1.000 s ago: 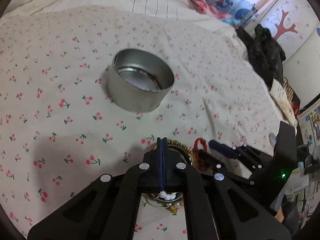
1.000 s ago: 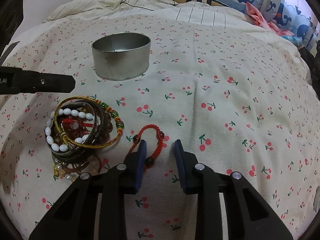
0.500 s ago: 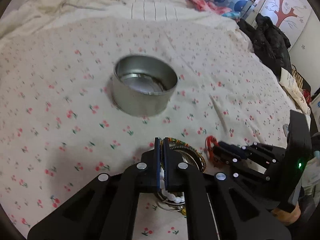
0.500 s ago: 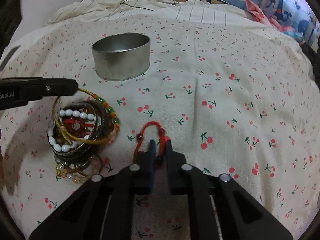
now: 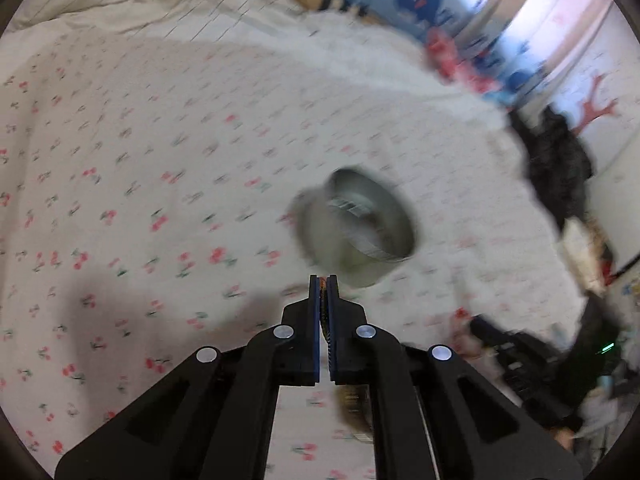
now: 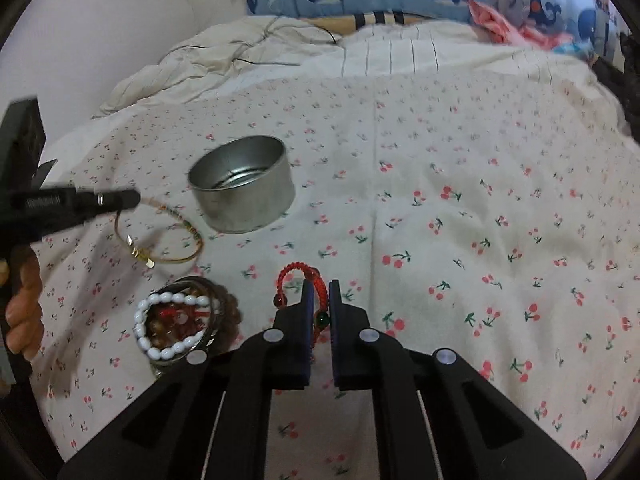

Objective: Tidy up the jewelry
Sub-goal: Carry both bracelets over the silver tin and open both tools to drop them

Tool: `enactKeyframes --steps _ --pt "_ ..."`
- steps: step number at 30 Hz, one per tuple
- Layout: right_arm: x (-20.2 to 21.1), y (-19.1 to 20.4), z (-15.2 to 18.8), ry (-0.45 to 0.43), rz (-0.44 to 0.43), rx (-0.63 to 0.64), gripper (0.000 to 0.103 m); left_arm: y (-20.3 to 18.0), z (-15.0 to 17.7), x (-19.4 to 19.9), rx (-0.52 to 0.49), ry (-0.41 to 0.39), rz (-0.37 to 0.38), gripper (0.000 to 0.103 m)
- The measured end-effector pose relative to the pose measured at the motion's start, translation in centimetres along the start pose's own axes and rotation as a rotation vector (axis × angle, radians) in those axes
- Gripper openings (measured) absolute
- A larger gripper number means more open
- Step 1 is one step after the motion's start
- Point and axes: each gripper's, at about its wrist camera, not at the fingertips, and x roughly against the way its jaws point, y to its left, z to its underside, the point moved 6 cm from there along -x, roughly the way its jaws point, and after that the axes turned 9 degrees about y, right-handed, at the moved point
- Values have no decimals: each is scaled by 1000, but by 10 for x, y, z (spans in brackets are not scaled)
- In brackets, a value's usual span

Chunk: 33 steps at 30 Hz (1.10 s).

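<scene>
Left tool pinches a thin gold bangle; right tool grips a red cord bracelet. Either could slip short of the round tin.

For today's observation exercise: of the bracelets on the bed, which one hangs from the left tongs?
The thin gold bangle, lifted beside the metal tin. The red cord bracelet sits in the right tongs; the white bead bracelet lies in the pile.

Motion blurs the left wrist view, smearing the metal tin. The right gripper there is an indistinct dark shape.
</scene>
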Motion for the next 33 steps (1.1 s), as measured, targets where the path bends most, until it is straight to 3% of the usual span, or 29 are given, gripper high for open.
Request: enactKeyframes --steps 1,3,4,7,8,9,10,12,14,15,21,24,30,33 --pt "-5 -4 0 15 -3 -12 12 2 0 -6 2 16 -25 3" --pt "-7 -5 3 13 13 -25 61 10 4 -17 12 71 -54 3" --pt "-6 -1 3 -6 37 -4 64 13 6 -19 20 82 -72 3" --pt "-9 9 5 -4 93 78 64 21 9 -28 37 112 -98 5" --pt "-13 11 6 11 96 88 59 24 11 -31 47 125 -104 8" --pt "-18 12 8 34 95 99 42 26 13 -34 55 139 -105 12" --pt "-23 12 9 50 113 106 36 27 15 -38 62 155 -103 14" --pt "-23 13 9 54 108 109 12 29 17 -43 67 173 -98 16" --pt "-19 12 8 42 98 100 9 24 18 -44 36 168 -112 14" --pt "-15 12 8 33 82 88 8 21 18 -42 24 160 -101 3" --pt "25 7 -5 -65 -14 24 8 -1 7 -1 -18 22 18 3" --pt "31 8 -18 -69 -57 22 8 -11 1 22 -27 -41 98 3" --pt "28 19 -57 -91 -95 57 8 -37 -20 53 -77 -131 158 3" --pt "26 27 -72 -99 -99 82 8 -48 -43 46 -80 -140 150 3"
